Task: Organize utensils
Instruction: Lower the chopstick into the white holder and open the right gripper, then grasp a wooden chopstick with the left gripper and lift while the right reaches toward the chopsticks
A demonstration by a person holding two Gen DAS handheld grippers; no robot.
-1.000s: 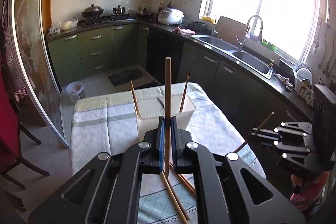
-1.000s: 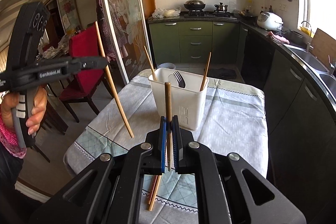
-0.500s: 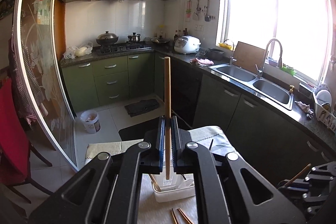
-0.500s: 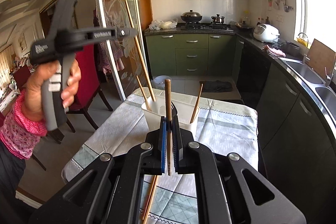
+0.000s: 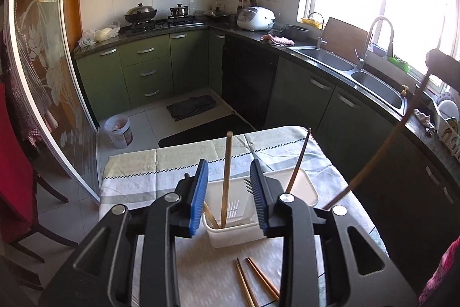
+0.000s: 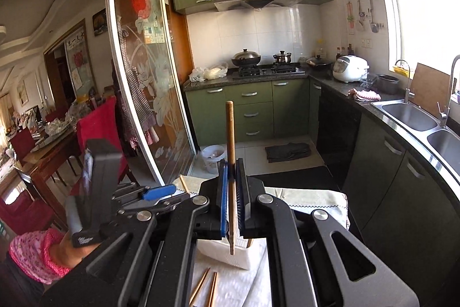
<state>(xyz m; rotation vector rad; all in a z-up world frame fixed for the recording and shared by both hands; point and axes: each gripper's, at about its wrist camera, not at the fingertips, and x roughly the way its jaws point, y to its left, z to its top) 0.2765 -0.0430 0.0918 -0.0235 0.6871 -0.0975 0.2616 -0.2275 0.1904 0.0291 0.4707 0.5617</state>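
A white utensil holder (image 5: pixel 304 186) stands on the clothed table (image 5: pixel 138 171). My left gripper (image 5: pixel 228 189) is open just above it, and a wooden chopstick (image 5: pixel 226 177) stands in the holder between its jaws. Another chopstick (image 5: pixel 299 163) and a fork (image 5: pixel 248 183) are also in the holder. My right gripper (image 6: pixel 232 202) is shut on a wooden chopstick (image 6: pixel 230 134), held upright above the holder (image 6: pixel 230 258). That chopstick shows slanting at the right of the left wrist view (image 5: pixel 382 146).
Loose chopsticks (image 5: pixel 253 281) lie on the cloth in front of the holder, also in the right wrist view (image 6: pixel 205 287). Green cabinets, a stove and a sink (image 5: pixel 359 71) ring the table. A red chair (image 6: pixel 100 125) stands to the left.
My left gripper has opened and let its chopstick go into the holder. My right gripper has risen over the holder with its chopstick still held.
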